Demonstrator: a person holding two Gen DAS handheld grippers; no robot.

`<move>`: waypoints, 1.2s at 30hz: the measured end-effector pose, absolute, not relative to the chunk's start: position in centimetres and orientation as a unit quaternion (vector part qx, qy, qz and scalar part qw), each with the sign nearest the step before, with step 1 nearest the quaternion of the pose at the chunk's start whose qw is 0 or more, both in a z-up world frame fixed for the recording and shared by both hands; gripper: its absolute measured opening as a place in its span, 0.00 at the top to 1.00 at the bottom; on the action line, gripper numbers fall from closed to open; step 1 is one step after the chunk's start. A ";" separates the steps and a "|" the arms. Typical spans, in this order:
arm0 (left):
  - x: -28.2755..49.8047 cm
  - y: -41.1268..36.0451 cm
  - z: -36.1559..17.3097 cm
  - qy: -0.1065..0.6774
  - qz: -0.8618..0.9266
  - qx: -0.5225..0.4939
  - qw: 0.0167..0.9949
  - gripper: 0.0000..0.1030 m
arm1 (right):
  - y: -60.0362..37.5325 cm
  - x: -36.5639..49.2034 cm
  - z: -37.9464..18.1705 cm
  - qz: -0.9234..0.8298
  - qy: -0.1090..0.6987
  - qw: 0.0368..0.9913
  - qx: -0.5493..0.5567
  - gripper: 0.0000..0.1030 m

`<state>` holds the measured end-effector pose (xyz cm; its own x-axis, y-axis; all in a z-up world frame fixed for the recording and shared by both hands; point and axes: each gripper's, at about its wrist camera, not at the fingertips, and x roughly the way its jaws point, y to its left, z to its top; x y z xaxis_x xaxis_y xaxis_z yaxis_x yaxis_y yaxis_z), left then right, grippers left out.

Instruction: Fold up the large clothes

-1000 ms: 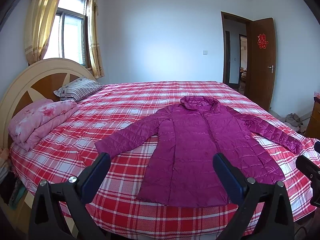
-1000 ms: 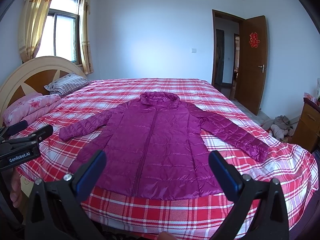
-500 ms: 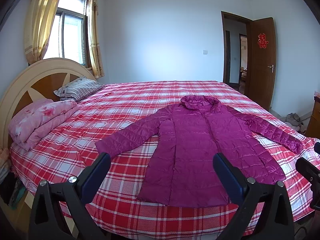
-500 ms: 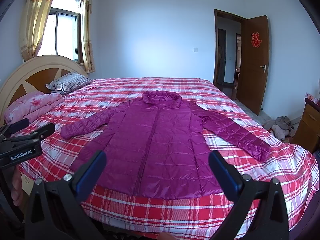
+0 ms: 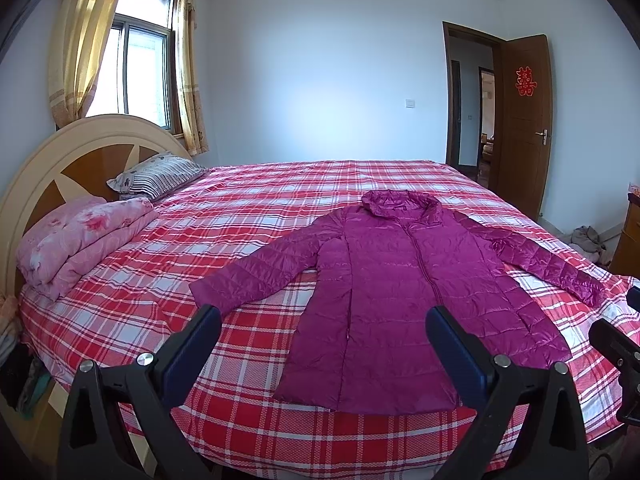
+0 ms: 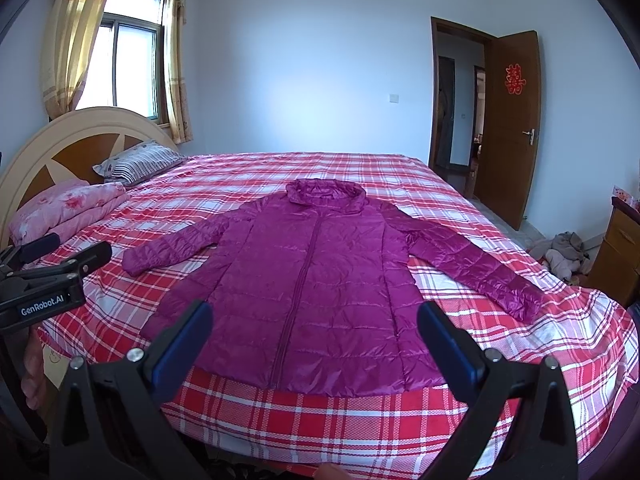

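Headboard panels of cream and brown wood point(image 5: 60, 172) curve along the left edge of the left wrist view, the lower part cut off by the frame. Just to the right lie a folded pink floral quilt point(image 5: 80, 236) and, behind it, a striped grey pillow point(image 5: 160, 174). A red and white plaid bedspread point(image 5: 280, 200) fills the middle of both views. On it, right of centre in the left wrist view and at centre in the right wrist view, lies the magenta quilted puffer coat point(image 6: 312, 280), flat and front up, hood toward the far wall, both sleeves angled outward, hem near the bed's lower edge. In the left wrist view the cuff of the sleeve at the right of the frame ends near the right edge of the bed.

The left gripper point(image 5: 322, 354) hangs above the near bed edge with its blue-padded fingers spread wide and nothing between them; it also shows at the left edge of the right wrist view point(image 6: 60, 254), seen side-on. The right gripper point(image 6: 314, 348) is likewise spread wide and empty, above the coat's hem; only a black part of it shows at the right edge of the left wrist view.

At far right stand an open brown wooden door point(image 6: 512, 128) with a red paper ornament, a heap of grey and pink cloth point(image 6: 564, 254) on the floor, hard to make out, and a wooden cabinet point(image 6: 616, 248), cut off by the frame.
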<state>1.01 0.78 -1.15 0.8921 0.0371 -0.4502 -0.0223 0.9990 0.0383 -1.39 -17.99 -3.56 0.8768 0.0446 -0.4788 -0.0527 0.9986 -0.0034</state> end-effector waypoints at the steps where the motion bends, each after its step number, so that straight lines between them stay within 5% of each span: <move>1: 1.0 0.8 -1.2 0.232 0.016 0.016 0.973 0.01 | -18.0 -1.4 -3.6 0.025 0.247 0.969 -0.008 0.00; 24: 5.5 0.9 -6.7 0.274 0.032 0.027 0.961 0.01 | -21.4 1.4 -8.1 0.054 0.277 0.958 0.049 0.00; 28: 9.6 0.7 -8.5 0.271 0.047 0.053 0.960 0.01 | -26.8 4.3 -10.7 0.031 0.307 0.945 0.112 0.00; 36: 18.6 1.8 -11.8 0.294 0.079 0.083 0.949 0.01 | -43.8 8.9 -12.4 -0.117 0.315 0.905 0.259 0.15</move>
<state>18.65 1.79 -11.75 0.8152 0.1987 -0.5440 -0.1007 0.9736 0.2048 8.92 -43.81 -12.41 0.7745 -0.0483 -0.6308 0.3750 0.8381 0.3962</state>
